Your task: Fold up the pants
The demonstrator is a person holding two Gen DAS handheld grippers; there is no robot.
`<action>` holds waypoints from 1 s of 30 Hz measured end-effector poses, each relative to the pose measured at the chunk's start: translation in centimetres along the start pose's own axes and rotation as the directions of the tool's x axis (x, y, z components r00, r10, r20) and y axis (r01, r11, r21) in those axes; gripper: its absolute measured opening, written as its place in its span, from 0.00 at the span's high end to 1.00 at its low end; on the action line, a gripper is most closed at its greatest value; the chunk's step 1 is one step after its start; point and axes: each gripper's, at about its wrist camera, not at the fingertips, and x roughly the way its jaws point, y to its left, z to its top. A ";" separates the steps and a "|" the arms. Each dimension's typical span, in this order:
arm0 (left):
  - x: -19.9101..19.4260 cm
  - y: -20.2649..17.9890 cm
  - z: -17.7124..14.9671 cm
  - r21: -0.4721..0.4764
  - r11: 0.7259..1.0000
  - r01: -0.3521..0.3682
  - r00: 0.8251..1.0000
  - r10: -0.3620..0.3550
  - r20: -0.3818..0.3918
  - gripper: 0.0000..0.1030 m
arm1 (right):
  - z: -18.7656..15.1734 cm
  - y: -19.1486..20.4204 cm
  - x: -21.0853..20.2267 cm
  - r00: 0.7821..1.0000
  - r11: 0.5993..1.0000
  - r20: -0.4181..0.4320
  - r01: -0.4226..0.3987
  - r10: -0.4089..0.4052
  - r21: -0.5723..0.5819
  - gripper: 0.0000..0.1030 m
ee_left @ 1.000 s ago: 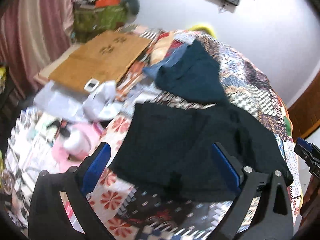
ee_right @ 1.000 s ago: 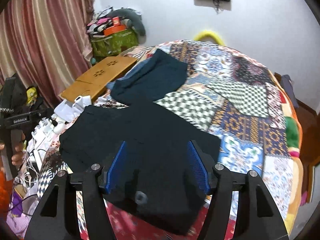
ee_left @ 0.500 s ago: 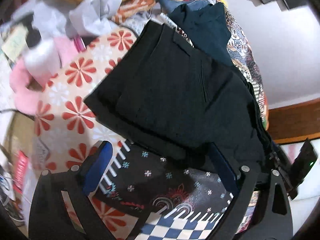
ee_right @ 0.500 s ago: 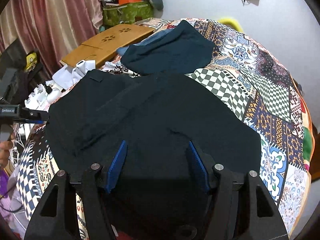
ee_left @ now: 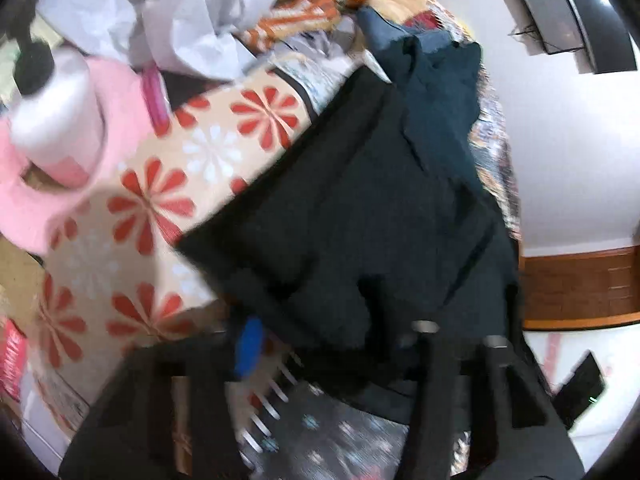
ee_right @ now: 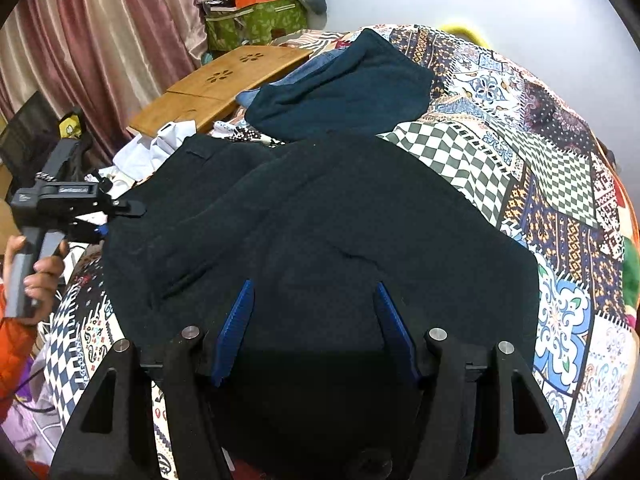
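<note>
Black pants (ee_right: 320,220) lie spread on the patchwork quilt (ee_right: 560,168), filling the middle of both views. My left gripper (ee_right: 118,220) is at their left edge, held by a person's hand (ee_right: 44,272). In the blurred left wrist view the left gripper (ee_left: 336,326) is closing. A corner of the pants (ee_left: 360,220) lies between its fingers, and the blue pad (ee_left: 248,344) still stands apart from the cloth. My right gripper (ee_right: 314,284) hovers low over the near part of the pants. Its blue pads stand apart, with flat fabric showing between them.
A dark teal garment (ee_right: 344,88) lies beyond the pants, over a bit of denim. A wooden lap table (ee_right: 224,80), white crumpled cloth (ee_left: 200,28), a white bottle (ee_left: 56,120) and a pink item (ee_left: 60,208) crowd the left side. A curtain and a green bag (ee_right: 256,24) stand behind.
The left gripper dropped and rolled down to the pants' left edge, and its jaws narrowed around the corner. The right gripper sank closer over the pants, then stayed still.
</note>
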 end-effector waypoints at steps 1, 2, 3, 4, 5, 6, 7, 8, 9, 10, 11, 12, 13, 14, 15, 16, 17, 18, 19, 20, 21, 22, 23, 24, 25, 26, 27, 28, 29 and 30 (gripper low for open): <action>-0.1 -0.2 0.1 0.016 1.000 -0.014 1.000 0.014 0.018 0.68 | 0.0 0.0 0.0 1.000 1.000 0.001 0.000 0.000 0.001 0.43; -0.5 -0.5 0.0 0.031 0.999 -0.034 0.998 0.032 0.053 0.69 | 0.0 0.0 0.0 1.000 1.000 0.002 -0.002 0.002 0.004 0.43; -1.0 -0.9 0.0 0.053 0.997 -0.049 0.996 0.045 0.083 0.70 | -0.1 0.0 0.0 1.000 1.000 0.002 -0.004 0.004 0.006 0.43; -1.8 -1.3 -0.1 0.082 0.994 -0.070 0.991 0.060 0.120 0.71 | -0.1 0.0 0.0 1.000 1.000 0.002 -0.005 0.005 0.008 0.43; -2.5 -1.7 -0.2 0.110 0.990 -0.091 0.985 0.073 0.156 0.71 | -0.1 0.0 0.0 1.000 1.000 0.003 -0.006 0.006 0.011 0.43; -3.7 -2.6 -0.6 0.148 0.981 -0.125 0.974 0.093 0.208 0.71 | -0.1 -0.1 0.0 1.000 1.000 0.003 -0.006 0.006 0.012 0.43; -4.4 -3.2 -0.9 0.169 0.974 -0.152 0.965 0.109 0.241 0.72 | -0.1 -0.1 0.0 1.000 1.000 0.004 -0.008 0.008 0.015 0.43; -5.3 -3.9 -1.2 0.191 0.964 -0.186 0.952 0.129 0.278 0.72 | -0.2 -0.1 -0.1 1.000 1.000 0.004 -0.011 0.011 0.018 0.43; -6.2 -4.9 -1.5 0.217 0.949 -0.229 0.935 0.152 0.320 0.72 | -0.2 -0.1 -0.1 1.000 1.000 0.005 -0.014 0.014 0.020 0.43; -6.9 -5.5 -1.8 0.240 0.934 -0.264 0.920 0.169 0.354 0.73 | -0.2 -0.1 -0.1 1.000 1.000 0.006 -0.018 0.018 0.022 0.43; -7.6 -6.4 -2.2 0.264 0.917 -0.300 0.903 0.183 0.390 0.73 | -0.2 -0.1 -0.1 1.000 0.999 0.006 -0.021 0.021 0.024 0.43; -8.2 -7.4 -2.7 0.289 0.896 -0.338 0.883 0.195 0.427 0.74 | -0.2 -0.1 -0.2 1.000 0.999 0.007 -0.023 0.023 0.025 0.43; -8.9 -8.3 -3.4 0.316 0.872 -0.373 0.862 0.200 0.466 0.74 | -0.3 -0.1 -0.2 1.000 0.999 0.008 -0.023 0.023 0.026 0.43; -9.7 -9.6 -4.1 0.346 0.845 -0.408 0.838 0.197 0.509 0.74 | -0.3 -0.1 -0.3 1.000 0.999 0.009 -0.023 0.023 0.029 0.43; -10.1 -10.8 -4.4 0.368 0.825 -0.430 0.822 0.189 0.538 0.75 | -0.3 -0.1 -0.5 1.000 0.999 0.009 -0.025 0.025 0.036 0.43; -10.6 -11.8 -4.8 0.388 0.805 -0.448 0.807 0.178 0.562 0.75 | -0.4 -0.2 -0.6 1.000 0.999 0.009 -0.028 0.028 0.042 0.43; -11.0 -12.7 -5.2 0.405 0.791 -0.458 0.798 0.165 0.580 0.75 | -0.5 -0.4 -0.9 0.999 0.998 0.014 -0.037 0.036 0.056 0.43; -11.6 -14.1 -5.4 0.428 0.776 -0.463 0.789 0.140 0.599 0.75 | -0.5 -0.6 -1.1 0.999 0.997 0.017 -0.041 0.039 0.067 0.43; -12.1 -15.2 -5.7 0.446 0.764 -0.466 0.782 0.119 0.612 0.75 | -0.7 -0.8 -1.5 0.999 0.996 0.021 -0.043 0.042 0.079 0.43; -12.5 -16.2 -6.0 0.464 0.753 -0.467 0.777 0.099 0.622 0.75 | -0.9 -1.1 -2.0 0.999 0.995 0.028 -0.046 0.044 0.090 0.43; -12.8 -17.3 -6.1 0.479 0.743 -0.467 0.772 0.079 0.630 0.75 | -1.1 -1.5 -2.7 0.999 0.994 0.037 -0.042 0.038 0.102 0.43; -13.1 -18.4 -6.4 0.497 0.732 -0.466 0.768 0.056 0.638 0.75 | -1.4 -2.0 -3.2 0.998 0.993 0.047 -0.034 0.029 0.111 0.43; -13.3 -19.6 -6.8 0.515 0.720 -0.465 0.764 0.033 0.644 0.75 | -1.7 -2.6 -4.1 0.998 0.992 0.063 -0.025 0.017 0.124 0.43; -13.4 -20.5 -7.1 0.529 0.710 -0.464 0.763 0.017 0.647 0.75 | -2.0 -3.1 -4.7 0.997 0.991 0.072 -0.017 0.008 0.134 0.43; -13.4 -22.0 -7.4 0.548 0.696 -0.464 0.761 -0.004 0.649 0.75 | -2.4 -3.6 -5.2 0.997 0.989 0.080 -0.006 -0.006 0.146 0.43; -13.3 -23.3 -7.9 0.569 0.679 -0.463 0.759 -0.028 0.651 0.75 | -2.9 -4.5 -6.0 0.995 0.987 0.091 0.013 -0.028 0.162 0.43; -13.3 -24.3 -8.4 0.582 0.669 -0.462 0.758 -0.042 0.651 0.75 | -3.2 -5.1 -6.4 0.994 0.985 0.097 0.026 -0.043 0.173 0.43; -13.2 -25.6 -9.0 0.603 0.653 -0.459 0.759 -0.063 0.648 0.75 | -3.5 -5.8 -6.8 0.993 0.982 0.101 0.038 -0.058 0.187 0.43; -13.1 -26.8 -9.6 0.622 0.638 -0.454 0.763 -0.082 0.641 0.75 | -4.1 -6.8 -7.2 0.992 0.975 0.104 0.052 -0.075 0.214 0.43; -12.9 -27.9 -10.2 0.637 0.627 -0.448 0.767 -0.097 0.634 0.75 | -4.4 -7.6 -7.3 0.991 0.970 0.102 0.056 -0.082 0.235 0.43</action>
